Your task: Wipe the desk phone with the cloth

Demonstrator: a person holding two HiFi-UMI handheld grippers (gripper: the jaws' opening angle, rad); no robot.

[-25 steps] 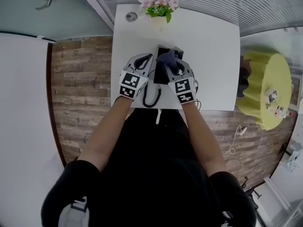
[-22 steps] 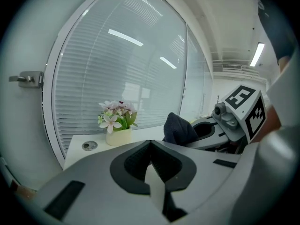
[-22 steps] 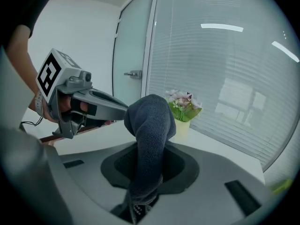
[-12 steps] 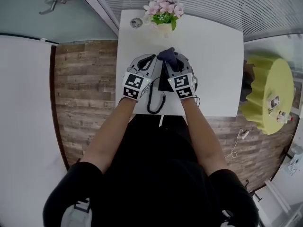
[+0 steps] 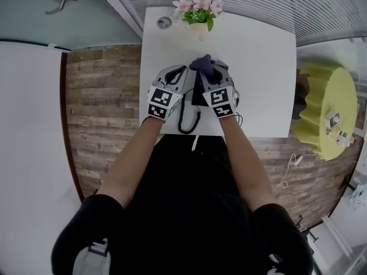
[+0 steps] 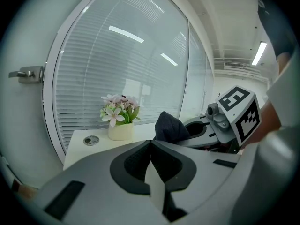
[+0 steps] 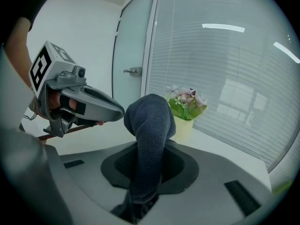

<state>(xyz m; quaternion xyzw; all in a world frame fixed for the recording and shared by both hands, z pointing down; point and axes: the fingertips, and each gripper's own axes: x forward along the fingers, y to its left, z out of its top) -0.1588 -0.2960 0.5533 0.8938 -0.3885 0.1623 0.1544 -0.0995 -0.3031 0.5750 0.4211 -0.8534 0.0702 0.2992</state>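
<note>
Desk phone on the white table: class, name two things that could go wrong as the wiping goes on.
1. The white pot of pink flowers stands beyond the dark blue knitted cloth clamped in the right gripper; a long forward stroke might tip it.
2. The black coiled cord loops near the front edge of the white table, beside the left gripper, which could snag it and drag the black desk phone.

The desk phone is largely hidden beneath the left hand-held gripper, right hand-held gripper and cloth.
</note>
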